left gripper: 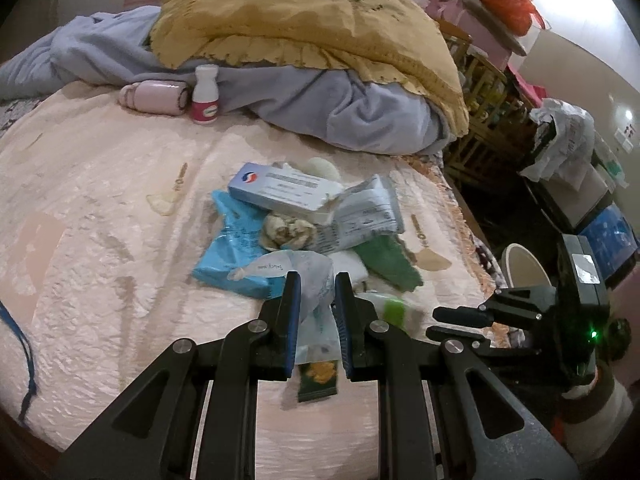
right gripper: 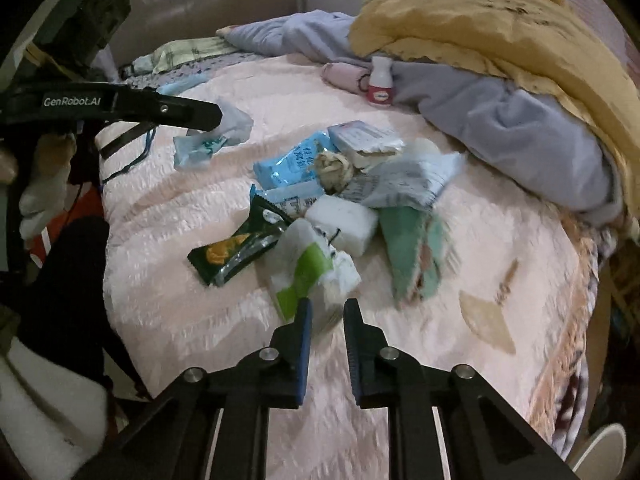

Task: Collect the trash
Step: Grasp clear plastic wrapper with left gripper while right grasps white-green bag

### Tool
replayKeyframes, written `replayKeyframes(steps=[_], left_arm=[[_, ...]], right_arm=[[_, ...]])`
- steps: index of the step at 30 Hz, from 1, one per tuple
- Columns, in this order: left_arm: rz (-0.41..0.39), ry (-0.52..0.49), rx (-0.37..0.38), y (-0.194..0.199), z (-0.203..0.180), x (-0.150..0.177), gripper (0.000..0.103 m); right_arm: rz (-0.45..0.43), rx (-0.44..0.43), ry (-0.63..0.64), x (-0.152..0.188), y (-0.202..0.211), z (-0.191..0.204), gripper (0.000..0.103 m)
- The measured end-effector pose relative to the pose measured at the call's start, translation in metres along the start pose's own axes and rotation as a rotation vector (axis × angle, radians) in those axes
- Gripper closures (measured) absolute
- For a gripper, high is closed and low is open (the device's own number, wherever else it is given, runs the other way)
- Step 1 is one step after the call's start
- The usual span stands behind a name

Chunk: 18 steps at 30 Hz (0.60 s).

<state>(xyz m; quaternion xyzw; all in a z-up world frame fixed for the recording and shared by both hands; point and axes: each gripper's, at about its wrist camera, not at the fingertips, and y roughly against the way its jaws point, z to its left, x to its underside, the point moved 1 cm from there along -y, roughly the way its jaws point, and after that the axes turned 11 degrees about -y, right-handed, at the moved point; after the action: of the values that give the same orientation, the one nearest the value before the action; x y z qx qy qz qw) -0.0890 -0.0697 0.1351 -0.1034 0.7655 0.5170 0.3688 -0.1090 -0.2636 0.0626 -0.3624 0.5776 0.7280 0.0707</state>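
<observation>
A heap of trash lies on the pink bed cover [left gripper: 100,208]: a white-blue carton [left gripper: 280,192], a blue packet [left gripper: 236,248], a crumpled tissue ball [left gripper: 288,232], a grey-white bag [left gripper: 364,212] and a green cloth [left gripper: 388,264]. My left gripper [left gripper: 317,280] is shut on a clear plastic bag [left gripper: 316,304], held above the bed; it also shows in the right wrist view [right gripper: 212,136]. My right gripper [right gripper: 326,308] has its jaws narrowly apart around the edge of a white-green plastic wrapper [right gripper: 308,272]. A dark green snack wrapper [right gripper: 236,252] and a white foam block [right gripper: 344,220] lie beside it.
A pill bottle [left gripper: 205,94] and a pink roll [left gripper: 156,96] stand at the far side against a grey blanket [left gripper: 340,108] and yellow cover [left gripper: 304,16]. Right of the bed are a wooden rack [left gripper: 476,92], a white bin [left gripper: 524,268] and boxes.
</observation>
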Motion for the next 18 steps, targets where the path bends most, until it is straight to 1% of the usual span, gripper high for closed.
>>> replayKeyframes(steps=[1, 2, 3, 5, 6, 8, 9, 11, 13, 14, 15, 16, 18], left_arm=[[0.0, -0.004, -0.001, 0.0, -0.002, 0.0, 0.088], [-0.001, -0.008, -0.003, 0.001, -0.004, 0.0, 0.088], [-0.003, -0.011, -0.006, 0.003, -0.005, 0.0, 0.088], [-0.005, -0.008, -0.009, 0.005, -0.004, 0.0, 0.088], [-0.006, -0.005, -0.012, 0.007, -0.002, 0.001, 0.088], [-0.004, 0.001, -0.02, 0.008, 0.001, 0.002, 0.088], [-0.002, 0.005, -0.023, 0.009, 0.003, 0.004, 0.088], [0.001, 0.013, -0.026, 0.008, 0.006, 0.005, 0.088], [0.007, 0.02, -0.025, 0.007, 0.008, 0.007, 0.088], [0.009, 0.023, -0.024, 0.006, 0.008, 0.008, 0.088], [0.011, 0.024, -0.022, 0.005, 0.007, 0.008, 0.088], [0.012, 0.024, -0.021, 0.004, 0.007, 0.008, 0.088], [0.012, 0.022, -0.016, 0.002, 0.004, 0.008, 0.088]], right_arm=[[-0.006, 0.002, 0.001, 0.001, 0.001, 0.002, 0.088], [-0.018, 0.008, 0.005, 0.001, 0.003, 0.003, 0.085], [-0.023, 0.011, 0.01, 0.0, 0.004, 0.005, 0.069], [-0.038, 0.023, 0.038, -0.003, 0.005, 0.012, 0.049], [-0.038, 0.027, 0.065, -0.006, 0.002, 0.017, 0.045], [-0.021, 0.026, 0.109, -0.011, -0.007, 0.023, 0.043], [0.003, 0.024, 0.137, -0.013, -0.015, 0.025, 0.041], [0.057, 0.041, 0.203, -0.013, -0.033, 0.031, 0.041], [0.086, 0.058, 0.241, -0.012, -0.046, 0.034, 0.041], [0.104, 0.065, 0.244, -0.011, -0.054, 0.033, 0.046], [0.103, 0.074, 0.236, -0.01, -0.056, 0.031, 0.057], [0.097, 0.072, 0.224, -0.009, -0.056, 0.029, 0.059], [0.074, 0.049, 0.189, -0.003, -0.05, 0.025, 0.067]])
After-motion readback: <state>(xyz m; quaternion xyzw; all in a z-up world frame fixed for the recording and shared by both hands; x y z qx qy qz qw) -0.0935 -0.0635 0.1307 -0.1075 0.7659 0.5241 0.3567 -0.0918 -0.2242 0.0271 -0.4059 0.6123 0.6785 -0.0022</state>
